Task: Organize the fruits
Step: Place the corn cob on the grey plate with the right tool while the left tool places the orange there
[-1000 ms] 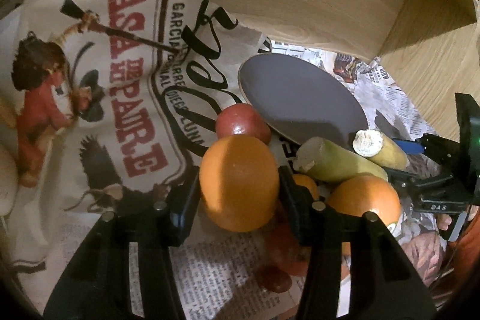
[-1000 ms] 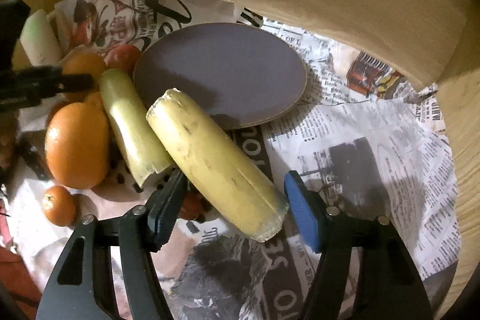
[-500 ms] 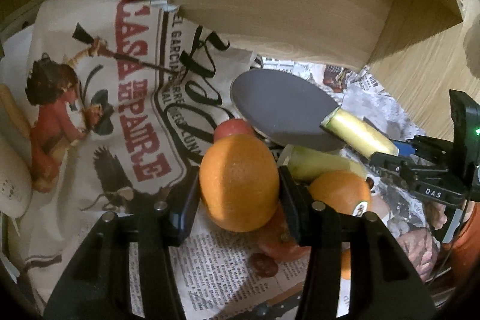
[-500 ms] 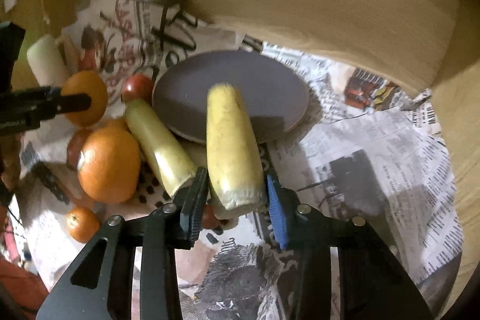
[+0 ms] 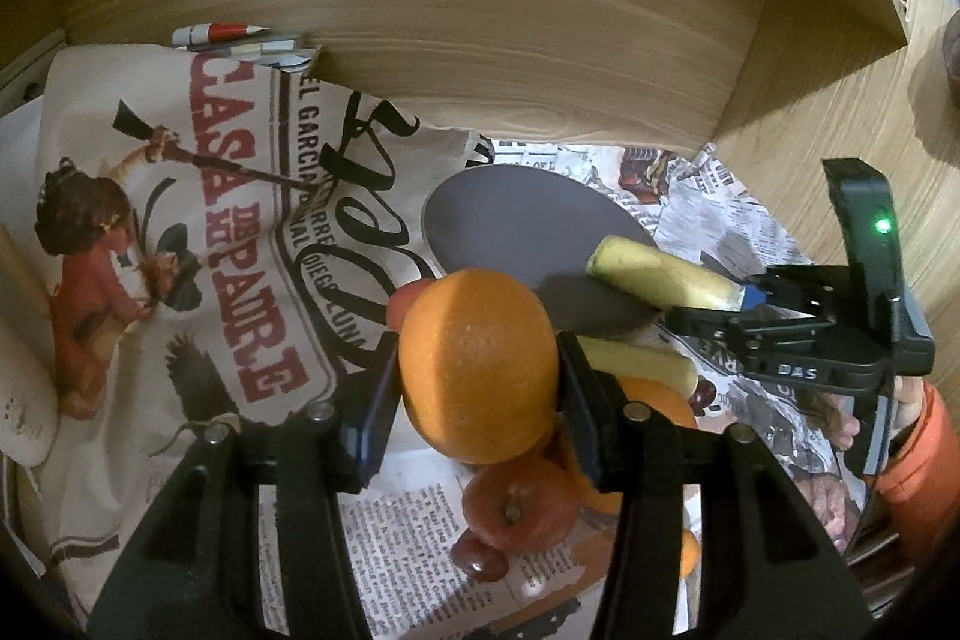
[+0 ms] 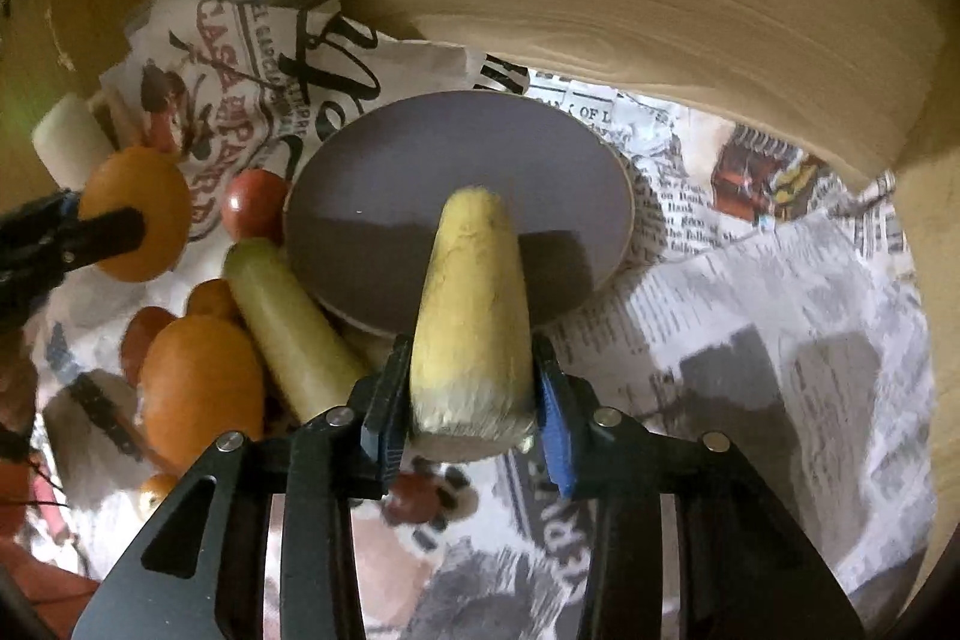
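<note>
Above the fruit pile | our left gripper (image 5: pixel 478 370) clamps the orange (image 5: pixel 478 364), right gripper (image 6: pixel 468 400) clamps the banana (image 6: pixel 471 316) over the plate (image 6: pixel 420 172) | risk: banana held near its end may pivot and slip.

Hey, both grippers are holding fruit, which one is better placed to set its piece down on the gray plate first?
Right. The right gripper holds the banana with its tip already over the gray plate. The left gripper holds its orange short of the plate.

Dim, warm lighting. Strong fisheye bending with black corner vignette. Hard shadow across the grey plate (image 6: pixel 456 184). Right wrist view slightly motion-blurred.
</note>
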A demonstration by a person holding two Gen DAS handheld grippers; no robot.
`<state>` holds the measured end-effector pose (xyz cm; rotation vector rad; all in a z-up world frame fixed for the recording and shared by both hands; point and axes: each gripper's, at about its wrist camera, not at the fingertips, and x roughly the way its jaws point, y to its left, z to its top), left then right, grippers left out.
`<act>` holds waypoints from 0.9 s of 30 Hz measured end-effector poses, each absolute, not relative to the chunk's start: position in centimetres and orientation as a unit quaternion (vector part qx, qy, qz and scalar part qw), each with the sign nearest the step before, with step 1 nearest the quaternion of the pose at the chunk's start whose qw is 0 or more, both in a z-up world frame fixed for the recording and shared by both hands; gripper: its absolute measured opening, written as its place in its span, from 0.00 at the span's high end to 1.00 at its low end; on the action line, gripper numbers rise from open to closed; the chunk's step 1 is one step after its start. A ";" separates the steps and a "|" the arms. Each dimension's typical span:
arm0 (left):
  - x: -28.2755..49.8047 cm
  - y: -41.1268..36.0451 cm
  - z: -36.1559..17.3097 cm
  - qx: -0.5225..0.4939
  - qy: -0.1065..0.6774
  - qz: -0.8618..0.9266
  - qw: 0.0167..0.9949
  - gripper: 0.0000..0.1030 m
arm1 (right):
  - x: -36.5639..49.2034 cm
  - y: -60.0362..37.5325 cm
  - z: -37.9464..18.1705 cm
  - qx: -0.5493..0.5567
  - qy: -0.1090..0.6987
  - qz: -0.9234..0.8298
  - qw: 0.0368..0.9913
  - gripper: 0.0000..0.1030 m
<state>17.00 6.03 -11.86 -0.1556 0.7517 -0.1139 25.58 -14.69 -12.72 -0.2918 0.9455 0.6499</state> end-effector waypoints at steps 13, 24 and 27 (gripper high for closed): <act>20.8 5.5 -11.5 -0.060 0.377 -0.063 0.922 0.52 | 27.6 -13.6 -12.7 -0.137 0.429 0.305 0.839 0.68; 26.6 3.9 -12.3 -0.040 0.410 -0.072 0.908 0.52 | 30.6 -13.1 -12.9 -0.126 0.430 0.288 0.846 0.68; 27.9 3.5 -12.8 -0.035 0.422 -0.072 0.903 0.52 | 31.4 -12.7 -13.4 -0.132 0.433 0.282 0.846 0.68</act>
